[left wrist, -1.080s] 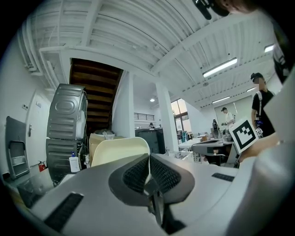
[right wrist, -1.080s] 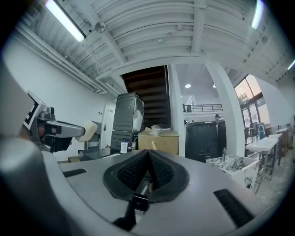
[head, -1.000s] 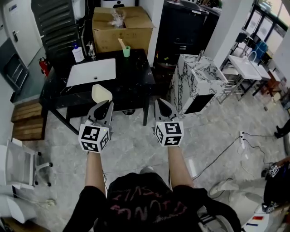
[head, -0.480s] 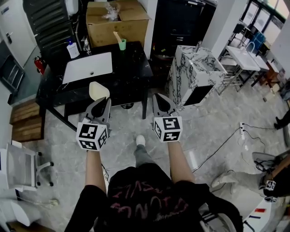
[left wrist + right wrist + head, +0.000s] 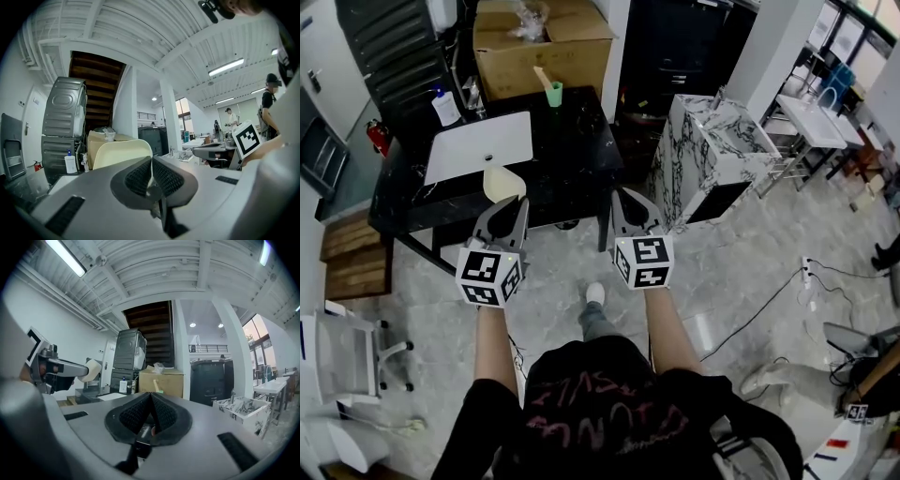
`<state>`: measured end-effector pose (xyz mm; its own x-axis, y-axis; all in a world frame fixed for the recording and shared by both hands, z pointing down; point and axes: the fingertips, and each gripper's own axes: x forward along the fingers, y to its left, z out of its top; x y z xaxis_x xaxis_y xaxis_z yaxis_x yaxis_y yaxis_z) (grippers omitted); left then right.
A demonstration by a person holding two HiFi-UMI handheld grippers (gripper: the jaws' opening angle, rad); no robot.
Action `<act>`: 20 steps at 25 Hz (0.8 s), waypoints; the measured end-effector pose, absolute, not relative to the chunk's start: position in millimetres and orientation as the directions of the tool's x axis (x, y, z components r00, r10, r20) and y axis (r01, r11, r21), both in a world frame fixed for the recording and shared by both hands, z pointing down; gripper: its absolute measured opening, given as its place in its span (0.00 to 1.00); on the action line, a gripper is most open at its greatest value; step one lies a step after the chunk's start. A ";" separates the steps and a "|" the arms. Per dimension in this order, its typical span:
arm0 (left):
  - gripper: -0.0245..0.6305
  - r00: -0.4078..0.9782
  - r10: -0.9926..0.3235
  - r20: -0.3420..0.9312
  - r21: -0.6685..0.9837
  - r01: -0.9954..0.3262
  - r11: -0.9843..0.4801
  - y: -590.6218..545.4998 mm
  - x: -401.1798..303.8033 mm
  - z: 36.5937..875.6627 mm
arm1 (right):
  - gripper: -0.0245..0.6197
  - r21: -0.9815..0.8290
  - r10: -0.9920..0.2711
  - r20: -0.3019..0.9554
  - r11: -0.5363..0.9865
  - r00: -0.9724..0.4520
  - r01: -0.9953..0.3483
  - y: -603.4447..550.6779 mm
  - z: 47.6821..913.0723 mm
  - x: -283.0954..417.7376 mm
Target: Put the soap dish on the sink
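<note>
Cream plastic soap dish (image 5: 502, 180) is pinched by its edge in the left gripper (image 5: 511, 208). The jaws are nearly together, with the thin rim clamped between the dark ribbed pads (image 5: 138, 174). The dish is held up in the air, standing on edge and sticking out past the fingertips. In the left gripper view it fills the space just above the jaws. In the head view it shows over the near side of the black marble-look table (image 5: 572, 164), just beside the front right corner of the white rectangular sink (image 5: 478, 145). It is not resting on either.

Right gripper (image 5: 626, 202) is level beside the left one, jaws closed together with nothing between them. The two grippers are apart and point the same way, toward the table.

On the table behind the sink: a white pump bottle with a blue top (image 5: 445, 108) at the left, and a green cup with a stick in it (image 5: 554, 94) at the right. A brown cardboard box (image 5: 539, 47) stands behind the table. A white-and-black marbled cabinet (image 5: 712, 155) stands to the right, apart from the table. A red fire extinguisher (image 5: 377, 138) is on the floor at the left.
</note>
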<state>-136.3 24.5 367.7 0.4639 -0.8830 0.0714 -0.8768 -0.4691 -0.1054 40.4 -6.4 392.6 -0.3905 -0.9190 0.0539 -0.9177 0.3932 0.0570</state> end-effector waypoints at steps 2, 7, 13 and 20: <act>0.07 0.465 -0.881 0.086 -0.107 -0.875 -0.473 2.8 -134.5 372.6 | 0.06 0.053 -0.919 0.061 0.393 -0.390 -0.918 -28.9 396.4 41.1; 0.07 0.461 -0.880 0.113 -0.095 -0.877 -0.472 -63.6 -136.9 385.7 | 0.06 0.051 -0.914 0.078 0.403 -0.398 -0.914 -93.1 407.9 37.2; 0.07 0.457 -0.877 0.151 -0.087 -0.877 -0.472 -150.9 -130.7 397.6 | 0.06 0.040 -0.911 0.103 0.405 -0.400 -0.913 -182.1 418.7 45.7; 0.07 0.430 -0.885 0.180 -0.079 -0.890 -0.449 -255.6 -123.1 397.6 | 0.06 0.036 -0.896 0.124 0.434 -0.427 -0.900 -290.6 418.1 51.5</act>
